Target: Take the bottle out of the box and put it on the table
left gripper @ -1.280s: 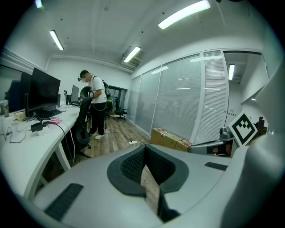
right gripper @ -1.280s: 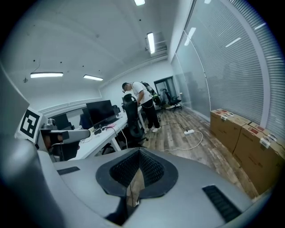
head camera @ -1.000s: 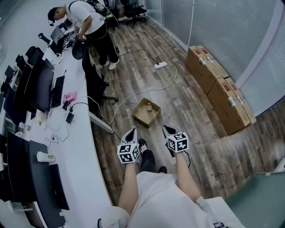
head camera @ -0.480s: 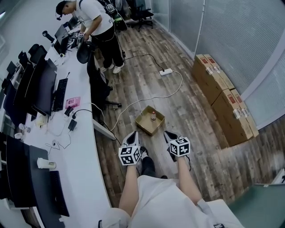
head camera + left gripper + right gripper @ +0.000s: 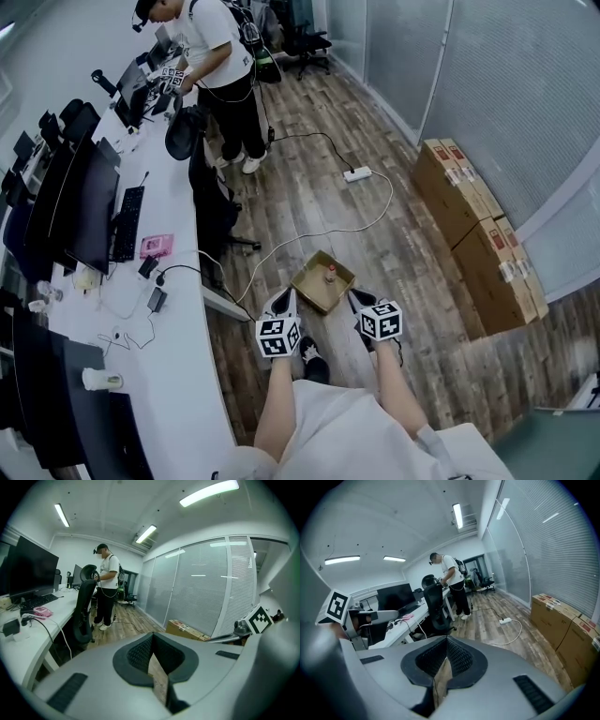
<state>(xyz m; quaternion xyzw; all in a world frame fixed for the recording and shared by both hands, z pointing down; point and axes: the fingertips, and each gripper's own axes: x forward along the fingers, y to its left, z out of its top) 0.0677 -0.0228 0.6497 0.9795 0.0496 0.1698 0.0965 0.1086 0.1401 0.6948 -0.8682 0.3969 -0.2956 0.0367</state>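
An open cardboard box [image 5: 313, 292] sits on the wood floor, with a small bottle [image 5: 330, 273] with a red cap standing upright inside it. My left gripper [image 5: 283, 300] hovers just at the box's near left side, with its jaws together and nothing in them. My right gripper [image 5: 357, 299] hangs at the box's near right side, also shut and empty. In the left gripper view the closed jaws [image 5: 153, 641] leave only a sliver of floor visible. The right gripper view shows the same narrow slit between its jaws [image 5: 446, 644]. A long white table [image 5: 178, 366] runs down the left.
A person [image 5: 220, 56] stands at the far end of the table by a black chair [image 5: 208, 183]. A white cable and power strip [image 5: 358, 174] lie on the floor beyond the box. Stacked cardboard cartons [image 5: 473, 220] line the glass wall at the right.
I have walked forward: the box and bottle have come from well ahead to right between the two gripper tips. Both grippers stayed shut.
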